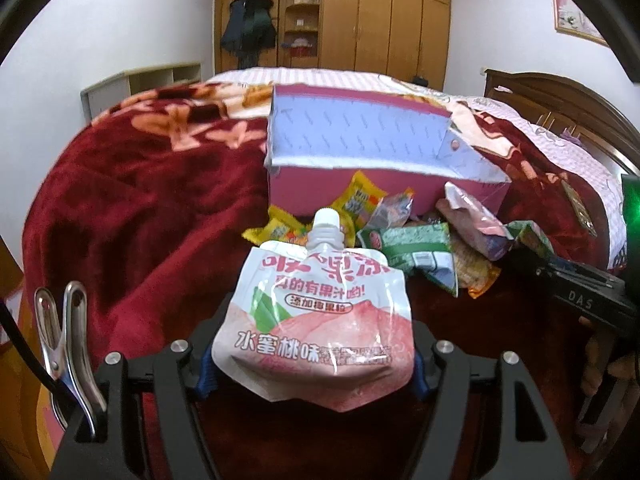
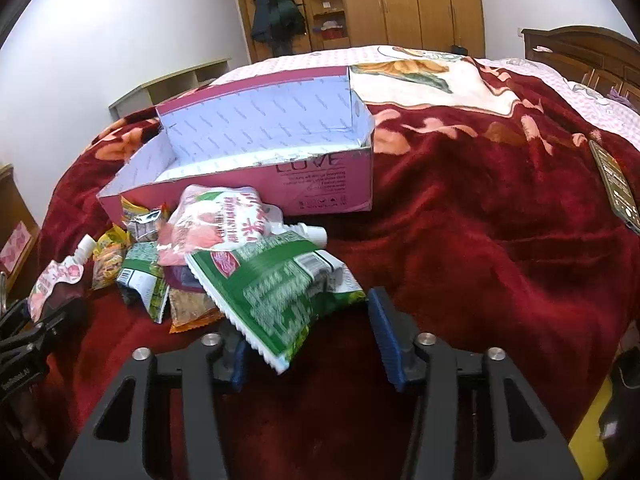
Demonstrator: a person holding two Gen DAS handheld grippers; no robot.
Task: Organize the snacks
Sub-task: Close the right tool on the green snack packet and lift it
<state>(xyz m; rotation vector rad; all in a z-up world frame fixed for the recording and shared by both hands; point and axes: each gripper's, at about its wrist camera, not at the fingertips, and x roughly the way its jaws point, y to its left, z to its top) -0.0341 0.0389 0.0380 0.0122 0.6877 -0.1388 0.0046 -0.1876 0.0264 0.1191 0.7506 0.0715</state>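
A white and pink peach jelly pouch (image 1: 316, 316) with a white cap stands upright between the blue pads of my left gripper (image 1: 312, 376), which is shut on it. The right wrist view shows the same pouch (image 2: 56, 280) at the far left. My right gripper (image 2: 310, 344) straddles a green snack packet (image 2: 276, 292) at the near edge of the snack pile, with a pad against each side of it. A second peach pouch (image 2: 216, 220) lies on the pile behind it. Beyond the pile stands an open pink box (image 2: 320, 184) with a white, empty inside (image 1: 360, 136).
Everything lies on a bed with a dark red flowered blanket (image 2: 460, 220). Yellow packets (image 1: 360, 200) and an orange one (image 2: 188, 308) are in the pile. A phone (image 2: 616, 188) lies on the blanket at the right. A metal clip (image 1: 64, 340) sticks up beside my left gripper.
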